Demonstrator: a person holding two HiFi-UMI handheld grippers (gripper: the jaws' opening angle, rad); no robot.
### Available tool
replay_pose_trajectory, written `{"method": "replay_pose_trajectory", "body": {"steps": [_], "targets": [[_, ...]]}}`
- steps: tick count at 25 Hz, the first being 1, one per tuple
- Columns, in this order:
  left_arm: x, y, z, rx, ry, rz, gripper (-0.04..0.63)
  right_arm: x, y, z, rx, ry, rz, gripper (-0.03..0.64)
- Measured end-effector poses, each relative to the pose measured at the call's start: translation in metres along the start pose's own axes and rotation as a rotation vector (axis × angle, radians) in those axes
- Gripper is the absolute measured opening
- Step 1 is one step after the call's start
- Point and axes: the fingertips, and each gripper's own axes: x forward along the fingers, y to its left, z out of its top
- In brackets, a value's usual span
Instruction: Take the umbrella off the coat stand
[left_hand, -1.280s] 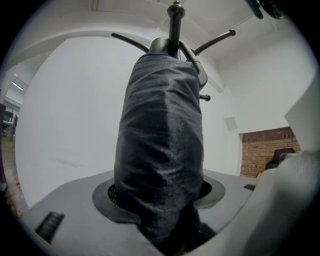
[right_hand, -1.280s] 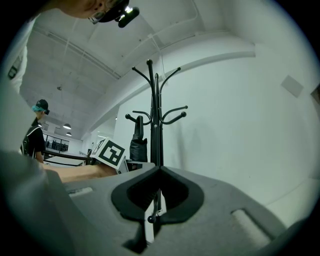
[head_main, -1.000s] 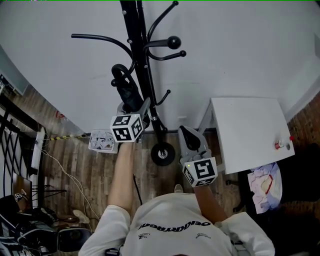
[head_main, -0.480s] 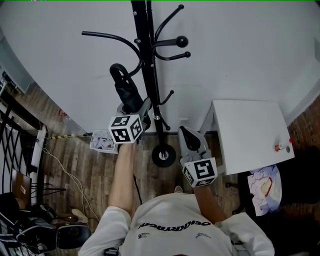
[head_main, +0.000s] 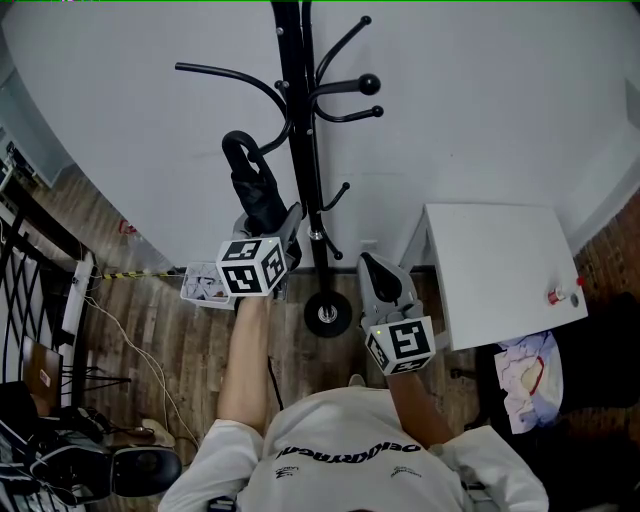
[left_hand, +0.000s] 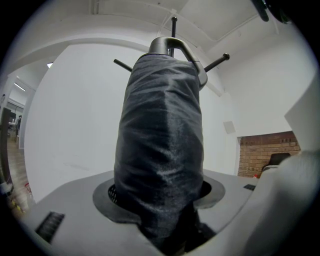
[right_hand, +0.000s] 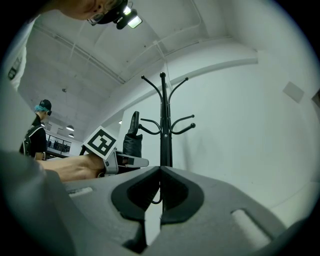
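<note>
Since the earlier frame, the left gripper (head_main: 278, 225) has carried the umbrella (head_main: 255, 190) away from the coat stand (head_main: 303, 150). Its fingers clamp the folded umbrella, which stands upright, handle uppermost, left of the pole and apparently clear of the hooks (head_main: 345, 85). The right gripper (head_main: 378, 272) has its fingers closed on nothing and is the farther from the umbrella.

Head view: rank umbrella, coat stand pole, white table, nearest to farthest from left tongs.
1. umbrella, clamped in the left tongs.
2. coat stand pole, just to their right.
3. white table, far right.
</note>
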Motion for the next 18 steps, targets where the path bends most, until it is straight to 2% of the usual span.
{"method": "replay_pose_trajectory", "body": {"steps": [6, 18], "targets": [[-0.022, -0.012, 0.003, 0.027, -0.001, 0.035, 0.265, -0.009, 0.004, 0.001, -0.008, 0.006, -0.011, 0.000], [-0.061, -0.037, 0.003, 0.004, -0.053, 0.059, 0.265, -0.019, 0.013, 0.007, 0.001, -0.006, -0.025, 0.000]]}}
